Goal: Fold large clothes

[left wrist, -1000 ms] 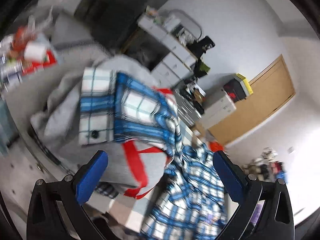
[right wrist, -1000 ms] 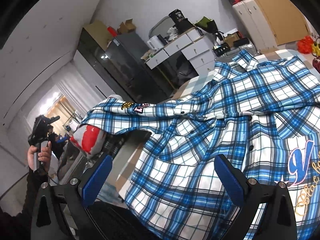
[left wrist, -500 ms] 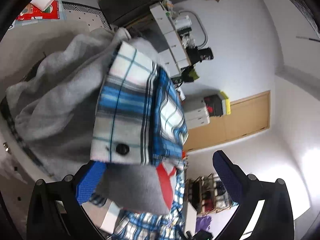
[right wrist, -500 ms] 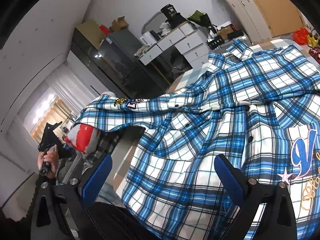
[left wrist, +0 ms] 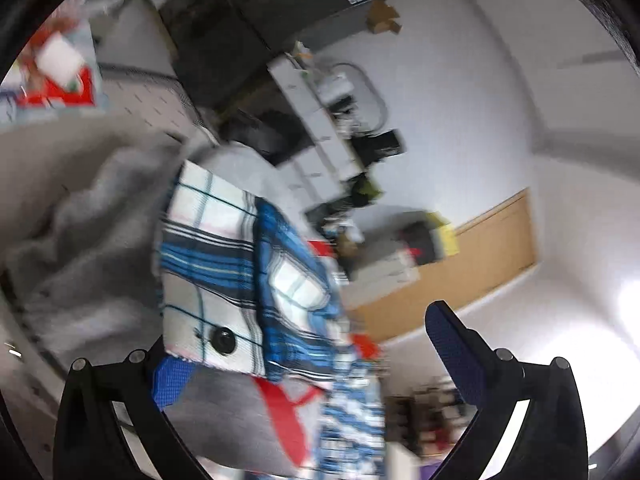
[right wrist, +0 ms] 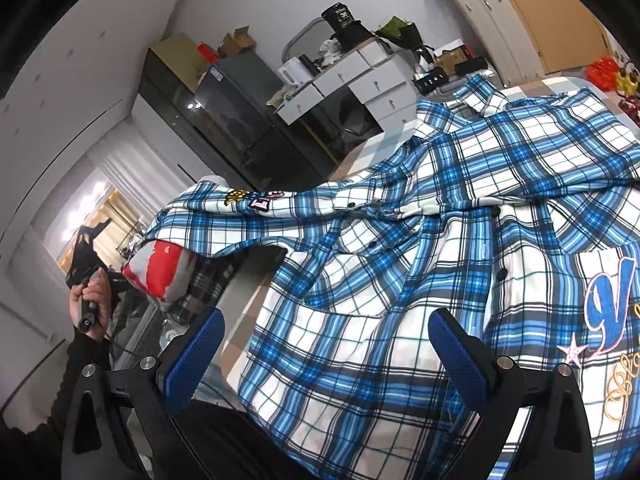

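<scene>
A large blue and white plaid shirt [right wrist: 440,240] lies spread front up on the table, with a blue letter patch at the right. Its left sleeve [right wrist: 240,208] stretches off the table's left edge over a grey and red garment [right wrist: 160,272]. My right gripper [right wrist: 326,356] is open and empty above the shirt's lower hem. In the blurred left wrist view the sleeve cuff [left wrist: 224,280] with a black button lies over the grey and red garment [left wrist: 248,420]. My left gripper [left wrist: 312,364] is open, its left finger [left wrist: 172,380] just under the cuff's edge.
A white drawer unit [right wrist: 360,80] and a dark cabinet [right wrist: 224,112] stand behind the table. A white cupboard [right wrist: 492,28] and a wooden door [right wrist: 560,12] are at the back right. The left hand-held gripper [right wrist: 86,272] shows at the left of the right wrist view.
The left gripper has swung and closed in on the sleeve cuff, which now fills more of its view. The right gripper has moved slightly closer over the shirt's hem.
</scene>
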`<state>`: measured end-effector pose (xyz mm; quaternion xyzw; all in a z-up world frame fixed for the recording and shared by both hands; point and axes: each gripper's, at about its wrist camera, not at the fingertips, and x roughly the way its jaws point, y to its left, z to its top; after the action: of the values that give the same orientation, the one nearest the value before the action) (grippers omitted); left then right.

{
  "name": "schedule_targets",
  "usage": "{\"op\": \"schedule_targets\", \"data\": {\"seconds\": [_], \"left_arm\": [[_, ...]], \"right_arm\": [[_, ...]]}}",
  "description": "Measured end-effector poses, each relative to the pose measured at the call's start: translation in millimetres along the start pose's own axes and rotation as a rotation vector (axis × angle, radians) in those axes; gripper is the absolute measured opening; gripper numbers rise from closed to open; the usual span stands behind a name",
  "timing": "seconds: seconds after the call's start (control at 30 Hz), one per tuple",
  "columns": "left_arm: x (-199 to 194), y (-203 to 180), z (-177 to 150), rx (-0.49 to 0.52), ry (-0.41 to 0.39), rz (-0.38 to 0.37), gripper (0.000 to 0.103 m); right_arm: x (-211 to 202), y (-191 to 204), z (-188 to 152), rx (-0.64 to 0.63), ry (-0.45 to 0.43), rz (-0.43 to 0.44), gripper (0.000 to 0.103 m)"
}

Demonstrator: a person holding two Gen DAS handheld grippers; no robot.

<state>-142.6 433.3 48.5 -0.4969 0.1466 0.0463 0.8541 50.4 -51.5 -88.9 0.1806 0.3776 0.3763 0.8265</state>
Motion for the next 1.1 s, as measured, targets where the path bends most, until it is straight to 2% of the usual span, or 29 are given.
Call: {"op": "schedule_targets", "data": {"seconds": [0.1, 0.17, 0.2, 0.27, 0.3, 0.33, 0.37, 0.43, 0.63, 0.7, 0.77, 0.83, 0.87, 0.93, 0.97, 1.03, 1.1], "left_arm": [[3, 1, -4, 0.021, 0.001, 0.037, 0.097], [7, 4, -2, 0.006, 0.018, 0.02, 0.079], [8, 4, -1, 0.005, 0.023, 0.027, 0.073], [11, 6, 1, 0.025, 0.011, 0.057, 0.043], [14, 6, 1, 0.034, 0.009, 0.072, 0.033], [13, 4, 1, 0.042, 0.01, 0.081, 0.014], [15, 3, 3, 0.05, 0.008, 0.091, 0.007], [12, 1, 1, 0.064, -0.021, 0.109, 0.003], [15, 4, 1, 0.041, -0.057, 0.133, 0.003], [20, 8, 2, 0.007, -0.042, 0.12, 0.013], [27, 16, 5, -0.052, -0.001, 0.084, 0.059], [22, 16, 5, -0.076, -0.034, 0.048, 0.061], [20, 14, 5, -0.061, -0.053, 0.067, 0.061], [20, 9, 5, -0.03, -0.063, 0.085, 0.057], [20, 9, 5, -0.025, -0.063, 0.115, 0.034], [24, 9, 6, -0.019, -0.039, 0.134, 0.003], [21, 7, 5, -0.006, -0.054, 0.137, 0.003]], "right_arm": [[-4, 3, -1, -0.016, -0.01, 0.0, 0.103], [-7, 5, 0, -0.03, -0.022, 0.002, 0.103], [-8, 6, 0, -0.036, -0.027, 0.001, 0.103], [-8, 9, 1, -0.043, -0.033, 0.006, 0.103], [-8, 10, 2, -0.046, -0.035, 0.008, 0.103], [-8, 11, 1, -0.052, -0.037, 0.009, 0.103], [-8, 11, 1, -0.056, -0.036, 0.007, 0.103], [-7, 12, 1, -0.06, -0.029, 0.006, 0.103], [-9, 13, 1, -0.066, -0.032, 0.012, 0.103], [-10, 13, 1, -0.067, -0.035, 0.013, 0.103], [-11, 12, 1, -0.067, -0.035, 0.014, 0.103], [-11, 13, 1, -0.068, -0.035, 0.012, 0.103], [-11, 13, 1, -0.069, -0.035, 0.013, 0.103], [-11, 12, 1, -0.063, -0.033, 0.021, 0.103], [-11, 12, 1, -0.061, -0.029, 0.026, 0.103], [-11, 14, 0, -0.067, -0.029, 0.028, 0.103], [-12, 16, 0, -0.078, -0.032, 0.027, 0.103]]}}
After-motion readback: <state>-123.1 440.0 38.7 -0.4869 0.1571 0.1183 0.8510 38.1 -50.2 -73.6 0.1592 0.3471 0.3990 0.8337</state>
